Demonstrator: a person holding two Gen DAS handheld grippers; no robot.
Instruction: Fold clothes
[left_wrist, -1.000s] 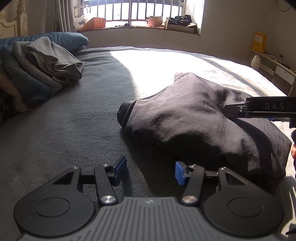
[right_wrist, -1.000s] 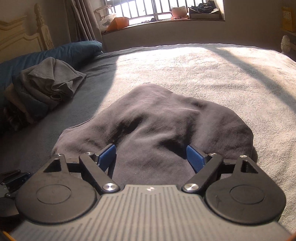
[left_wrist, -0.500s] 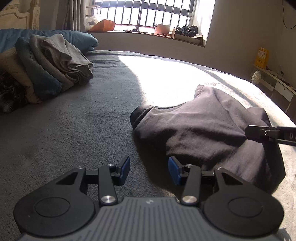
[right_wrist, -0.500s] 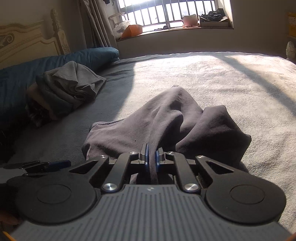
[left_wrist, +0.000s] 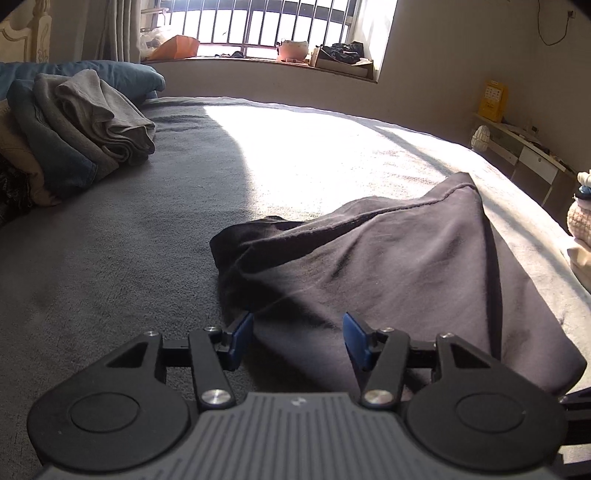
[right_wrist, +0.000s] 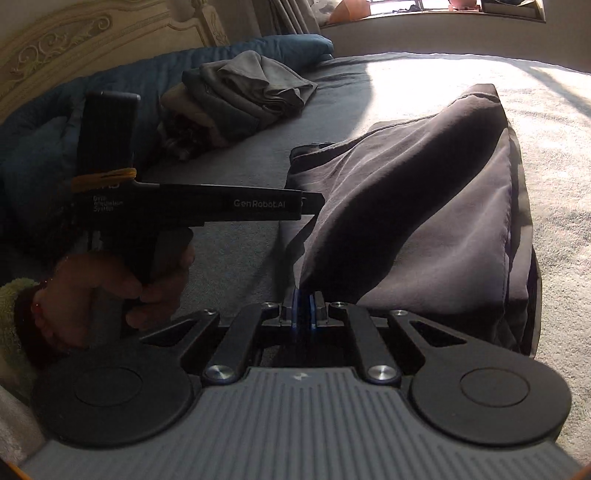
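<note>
Between the right gripper's (right_wrist: 303, 308) jaws: dark garment (right_wrist: 424, 206).

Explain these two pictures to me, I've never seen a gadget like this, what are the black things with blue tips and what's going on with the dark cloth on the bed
Those are handheld two-finger grippers, one per hand, each with a camera looking along its blue-tipped fingers. One picture is from the left gripper: jaws open, hovering at the near edge of a dark garment. The other is from the right gripper: jaws shut, pinching that garment and lifting it off the grey bed. There you also see the person's left hand holding the other tool. A pile of folded clothes lies near the pillow.
</note>
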